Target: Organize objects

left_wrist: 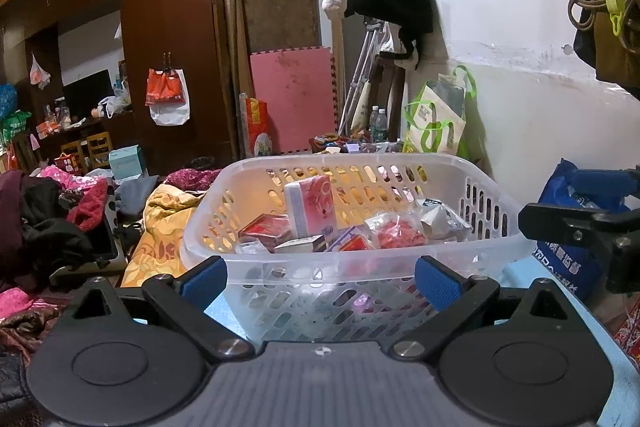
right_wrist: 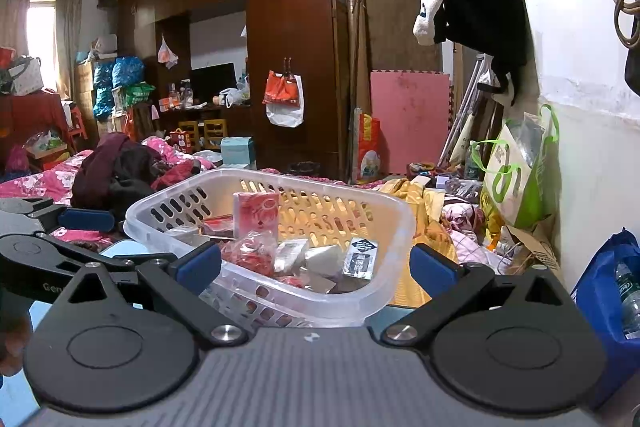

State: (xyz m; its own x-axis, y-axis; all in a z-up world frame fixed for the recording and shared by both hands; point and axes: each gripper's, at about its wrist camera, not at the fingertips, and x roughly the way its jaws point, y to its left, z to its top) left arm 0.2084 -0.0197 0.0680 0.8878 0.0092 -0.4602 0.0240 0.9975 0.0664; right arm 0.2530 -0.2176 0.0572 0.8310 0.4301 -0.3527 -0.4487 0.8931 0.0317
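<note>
The basket (left_wrist: 352, 259) sits at centre frame in both views on a pale blue surface, its near wall partly hidden behind the grippers' black bodies. Inside it, a tall pink-and-red box (left_wrist: 310, 207) stands upright among low red boxes (left_wrist: 266, 229), a clear packet of red pieces (left_wrist: 396, 231) and silvery packets (left_wrist: 440, 219); their print is too blurred to read. The left gripper (left_wrist: 320, 277) is spread wide and empty, just before the near wall. The right gripper (right_wrist: 316, 267) is also wide open, empty, at the basket's near corner. At right, a blue bag (right_wrist: 612, 303) is cut off by the frame.
</note>
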